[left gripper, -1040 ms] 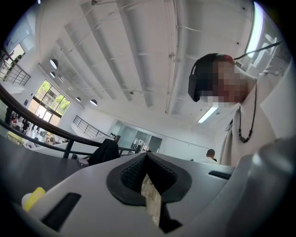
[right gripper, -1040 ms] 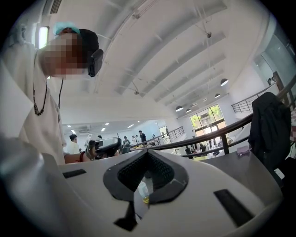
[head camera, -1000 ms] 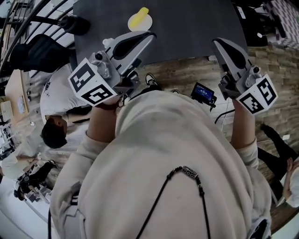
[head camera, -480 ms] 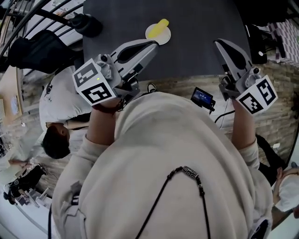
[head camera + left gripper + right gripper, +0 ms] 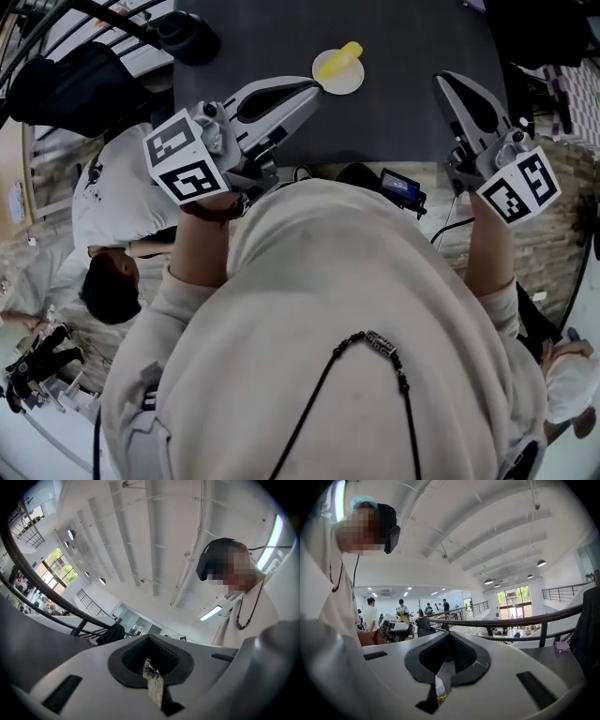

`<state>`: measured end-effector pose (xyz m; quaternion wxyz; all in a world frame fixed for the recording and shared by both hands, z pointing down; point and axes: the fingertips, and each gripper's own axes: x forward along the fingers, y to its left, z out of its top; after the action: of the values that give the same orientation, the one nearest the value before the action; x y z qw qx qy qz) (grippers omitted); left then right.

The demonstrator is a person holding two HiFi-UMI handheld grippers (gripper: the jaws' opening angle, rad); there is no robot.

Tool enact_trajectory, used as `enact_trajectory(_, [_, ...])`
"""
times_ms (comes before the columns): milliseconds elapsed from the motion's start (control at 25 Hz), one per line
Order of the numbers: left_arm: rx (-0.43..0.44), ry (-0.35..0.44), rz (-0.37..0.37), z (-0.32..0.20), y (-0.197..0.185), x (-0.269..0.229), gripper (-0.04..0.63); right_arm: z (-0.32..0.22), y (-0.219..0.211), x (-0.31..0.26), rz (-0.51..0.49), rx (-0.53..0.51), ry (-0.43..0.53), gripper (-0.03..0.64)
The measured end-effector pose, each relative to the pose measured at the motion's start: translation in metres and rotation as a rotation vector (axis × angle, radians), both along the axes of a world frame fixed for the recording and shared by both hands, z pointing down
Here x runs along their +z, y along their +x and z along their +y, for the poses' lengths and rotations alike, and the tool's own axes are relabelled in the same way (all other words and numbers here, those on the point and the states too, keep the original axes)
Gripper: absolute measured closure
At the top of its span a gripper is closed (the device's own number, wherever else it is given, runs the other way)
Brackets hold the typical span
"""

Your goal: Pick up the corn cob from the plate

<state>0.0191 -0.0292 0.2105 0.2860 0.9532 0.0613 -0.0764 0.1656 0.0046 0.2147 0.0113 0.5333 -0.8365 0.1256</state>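
Finding 1, container. One small round white plate (image 5: 353,85) sits on the dark bench (image 5: 412,47). It holds a single yellow corn cob (image 5: 338,62) and I see nothing else in it. The cob lies tilted across the far half of the plate, with one end reaching over the far rim.

Finding 2, left tool (image 5: 307,89). I hold it above the near part of the bench. Its tip points toward the plate, which lies just ahead of the tip and slightly to its right. The tool is clear of both plate and cob. In the left gripper view the two jaws are pressed together and nothing sits between the pads. That camera faces up at the ceiling.

Finding 3, right tool (image 5: 443,84). It is raised over the right side of the bench, and the plate lies well off to its left. In the right gripper view the jaws are closed on each other and hold nothing. That camera faces across a hall with a railing.

Finding 4, other items. A black object (image 5: 192,37) rests at the bench's far left corner, beyond my left tool. I cannot tell what it is.
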Motion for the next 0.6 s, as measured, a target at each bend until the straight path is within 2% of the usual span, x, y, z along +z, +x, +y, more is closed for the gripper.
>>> enact_trajectory(320, [-0.042, 0.008, 0.004, -0.023, 0.002, -0.004, 0.591, -0.038, 0.008, 0.005, 0.010, -0.039, -0.023, 0.603])
enact_trajectory(600, [-0.118, 0.042, -0.047, -0.042, 0.011, 0.000, 0.591, -0.073, 0.016, 0.016, 0.029, -0.120, -0.057, 0.603])
